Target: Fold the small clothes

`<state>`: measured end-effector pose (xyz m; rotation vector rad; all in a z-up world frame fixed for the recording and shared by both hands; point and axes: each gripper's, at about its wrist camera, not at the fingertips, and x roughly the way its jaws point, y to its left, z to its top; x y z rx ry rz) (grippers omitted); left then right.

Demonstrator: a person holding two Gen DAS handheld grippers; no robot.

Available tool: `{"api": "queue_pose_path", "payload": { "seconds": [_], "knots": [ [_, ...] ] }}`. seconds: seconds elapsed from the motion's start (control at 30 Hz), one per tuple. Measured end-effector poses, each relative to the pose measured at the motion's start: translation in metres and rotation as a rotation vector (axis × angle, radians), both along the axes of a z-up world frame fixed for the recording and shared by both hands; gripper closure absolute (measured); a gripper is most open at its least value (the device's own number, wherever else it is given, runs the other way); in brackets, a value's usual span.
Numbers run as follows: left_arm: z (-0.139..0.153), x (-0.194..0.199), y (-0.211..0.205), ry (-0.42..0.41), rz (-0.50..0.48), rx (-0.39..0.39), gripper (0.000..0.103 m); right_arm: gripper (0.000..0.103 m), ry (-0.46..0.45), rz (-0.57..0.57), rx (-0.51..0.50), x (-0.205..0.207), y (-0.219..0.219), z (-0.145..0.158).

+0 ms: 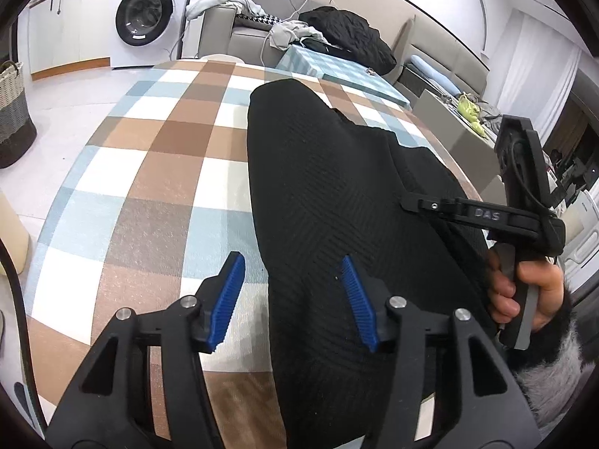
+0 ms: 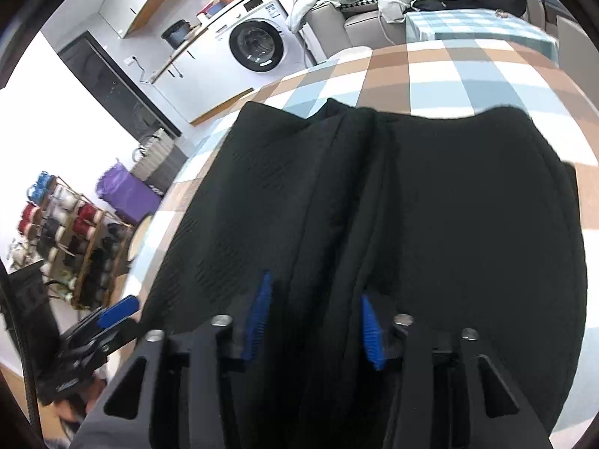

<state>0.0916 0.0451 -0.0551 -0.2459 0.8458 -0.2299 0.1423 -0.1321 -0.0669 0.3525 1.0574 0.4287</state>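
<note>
A black ribbed garment [image 1: 337, 187] lies spread on the checked tablecloth [image 1: 149, 149]; it also fills the right wrist view [image 2: 430, 205], with a raised fold down its middle. My left gripper [image 1: 294, 295] is open over the garment's near left edge, one pad over the cloth and one over the garment. My right gripper [image 2: 316, 321] is open, its jaws either side of the garment's middle fold at the near edge. The right gripper also shows in the left wrist view [image 1: 411, 202], lying over the garment's right side, held by a hand.
A washing machine [image 1: 149, 15] and a woven basket [image 1: 11, 112] stand on the floor beyond the table. A sofa with piled clothes [image 1: 337, 33] and a second checked table [image 1: 337, 71] stand behind. A rack of thread spools [image 2: 63, 232] stands at the left.
</note>
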Motion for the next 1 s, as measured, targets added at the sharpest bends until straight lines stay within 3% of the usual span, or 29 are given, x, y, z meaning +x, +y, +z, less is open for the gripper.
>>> {"api": "queue_pose_path", "payload": {
  "seconds": [0.03, 0.13, 0.23, 0.3, 0.43, 0.53, 0.63, 0.77, 0.93, 1.0],
  "knots": [
    [0.001, -0.001, 0.000, -0.002, 0.002, -0.002, 0.052, 0.089, -0.012, 0.010, -0.007, 0.002, 0.002, 0.000],
    [0.006, -0.002, 0.000, -0.008, 0.007, -0.005, 0.052, 0.092, -0.089, 0.025, -0.018, -0.002, 0.006, 0.016],
    [0.012, -0.006, -0.002, -0.028, -0.004, -0.001, 0.050, 0.092, -0.228, 0.033, -0.037, -0.025, -0.002, 0.061],
    [0.011, -0.008, -0.005, -0.024, -0.017, -0.006, 0.050, 0.092, -0.247, 0.025, -0.086, -0.032, -0.011, 0.073],
    [0.003, -0.005, -0.015, 0.008, -0.030, 0.000, 0.050, 0.090, -0.056, -0.048, -0.146, -0.016, -0.040, 0.026],
    [0.000, -0.006, -0.020, 0.021, -0.041, 0.022, 0.050, 0.079, 0.032, -0.082, -0.087, -0.015, -0.057, 0.002],
    [-0.002, -0.010, -0.024, 0.026, -0.051, 0.029, 0.050, 0.065, 0.005, -0.106, -0.049, -0.031, -0.068, 0.010],
    [-0.006, -0.010, -0.031, 0.037, -0.067, 0.040, 0.049, 0.063, 0.031, -0.043, 0.020, -0.066, -0.074, 0.008],
    [-0.008, -0.008, -0.040, 0.038, -0.102, 0.042, 0.050, 0.062, 0.020, 0.001, 0.103, -0.104, -0.079, 0.005],
    [-0.008, -0.007, -0.042, 0.037, -0.098, 0.050, 0.049, 0.074, -0.016, -0.008, 0.054, -0.106, -0.078, 0.009]
  ]
}}
